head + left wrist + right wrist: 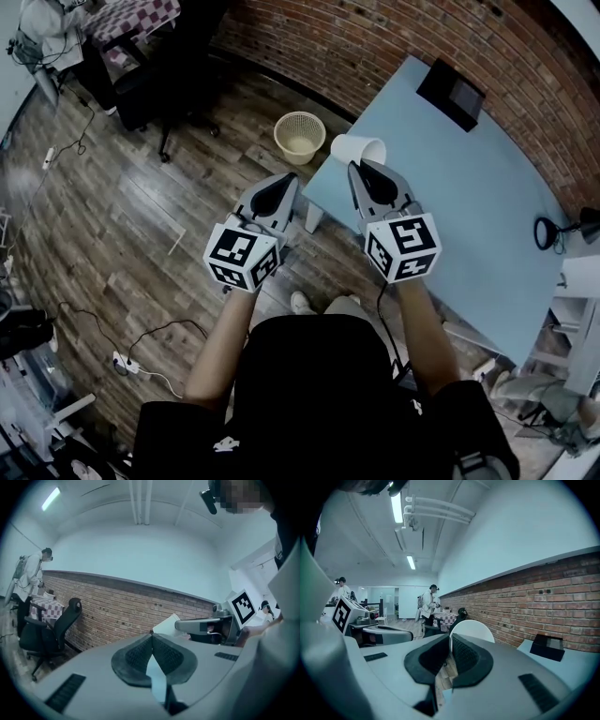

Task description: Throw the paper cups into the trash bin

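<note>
A white paper cup (358, 149) hangs over the near corner of the light blue table, its rim pinched between the jaws of my right gripper (355, 166). In the right gripper view the cup (472, 630) stands up just past the jaw tips (450, 637), which are shut on its wall. My left gripper (289, 176) is beside it over the wooden floor, its jaws (151, 633) meeting at the tips with nothing between them. A pale woven trash bin (299, 137) stands on the floor a little beyond both grippers, empty as far as I can see.
The light blue table (469, 197) runs off to the right with a black box (451, 93) on its far end and a desk lamp (561, 230) at its right side. A black office chair (159, 89) stands at far left. Cables lie on the floor (141, 361). People stand in the background (427, 603).
</note>
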A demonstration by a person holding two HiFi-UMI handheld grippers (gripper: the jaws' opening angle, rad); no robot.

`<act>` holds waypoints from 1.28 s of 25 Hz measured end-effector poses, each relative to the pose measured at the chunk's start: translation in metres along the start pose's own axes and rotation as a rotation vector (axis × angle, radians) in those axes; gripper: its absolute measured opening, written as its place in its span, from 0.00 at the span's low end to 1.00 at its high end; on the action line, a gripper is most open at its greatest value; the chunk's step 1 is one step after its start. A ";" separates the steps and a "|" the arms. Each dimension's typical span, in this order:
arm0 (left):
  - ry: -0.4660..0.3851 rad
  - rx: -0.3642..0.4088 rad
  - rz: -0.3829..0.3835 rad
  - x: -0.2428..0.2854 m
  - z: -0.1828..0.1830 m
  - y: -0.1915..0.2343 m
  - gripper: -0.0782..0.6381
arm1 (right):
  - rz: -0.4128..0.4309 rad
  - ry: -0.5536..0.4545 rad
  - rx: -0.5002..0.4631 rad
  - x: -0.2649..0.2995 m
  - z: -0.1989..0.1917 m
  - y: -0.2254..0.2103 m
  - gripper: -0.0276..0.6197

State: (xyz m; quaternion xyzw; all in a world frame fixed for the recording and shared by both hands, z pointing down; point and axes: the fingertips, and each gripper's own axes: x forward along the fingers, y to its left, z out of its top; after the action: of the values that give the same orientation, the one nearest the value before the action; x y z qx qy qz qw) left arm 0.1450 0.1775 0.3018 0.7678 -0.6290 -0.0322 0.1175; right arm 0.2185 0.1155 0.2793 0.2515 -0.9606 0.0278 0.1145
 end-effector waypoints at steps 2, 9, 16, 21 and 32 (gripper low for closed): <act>-0.010 -0.009 0.023 -0.006 0.001 0.007 0.12 | 0.022 0.004 -0.004 0.006 0.000 0.008 0.08; -0.035 -0.030 0.083 -0.025 0.005 0.031 0.12 | 0.084 0.005 -0.025 0.030 0.011 0.032 0.08; -0.046 -0.025 0.124 -0.033 0.012 0.064 0.12 | 0.128 -0.008 -0.032 0.064 0.022 0.049 0.08; -0.047 -0.037 0.146 -0.026 0.013 0.095 0.12 | 0.158 -0.005 -0.030 0.097 0.024 0.055 0.08; -0.026 -0.035 0.145 0.028 0.031 0.176 0.12 | 0.172 0.007 -0.019 0.198 0.040 0.034 0.08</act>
State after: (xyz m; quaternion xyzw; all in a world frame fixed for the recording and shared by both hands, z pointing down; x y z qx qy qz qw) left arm -0.0239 0.1144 0.3130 0.7174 -0.6840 -0.0445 0.1246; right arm 0.0256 0.0461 0.2867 0.1669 -0.9785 0.0292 0.1174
